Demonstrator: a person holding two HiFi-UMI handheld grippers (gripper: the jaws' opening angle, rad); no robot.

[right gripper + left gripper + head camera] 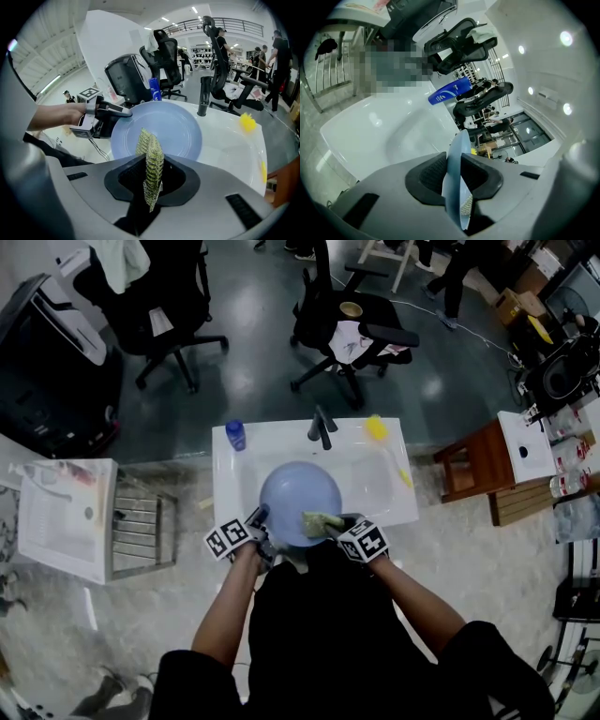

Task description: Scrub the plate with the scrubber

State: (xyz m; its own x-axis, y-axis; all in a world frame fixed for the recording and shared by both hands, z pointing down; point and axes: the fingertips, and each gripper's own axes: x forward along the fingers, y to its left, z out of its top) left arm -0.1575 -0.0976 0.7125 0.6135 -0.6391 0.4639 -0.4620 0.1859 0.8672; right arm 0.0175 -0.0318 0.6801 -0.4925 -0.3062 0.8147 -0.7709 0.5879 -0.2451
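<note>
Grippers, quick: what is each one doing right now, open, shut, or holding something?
Left gripper: shut on the rim of the blue plate.
Right gripper: shut on the green scrubber.

My left gripper (452,180) clamps the pale blue plate (458,150) edge-on, both pads against it. White sink (370,131) beyond; blue bottle (449,92) at its far edge.

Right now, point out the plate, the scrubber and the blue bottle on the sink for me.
plate (298,498): head view, on the bare middle of its face.
scrubber (150,159): right gripper view, on its ribbed green side above the jaws.
blue bottle (235,435): head view, on its top, at the sink's back left corner.
</note>
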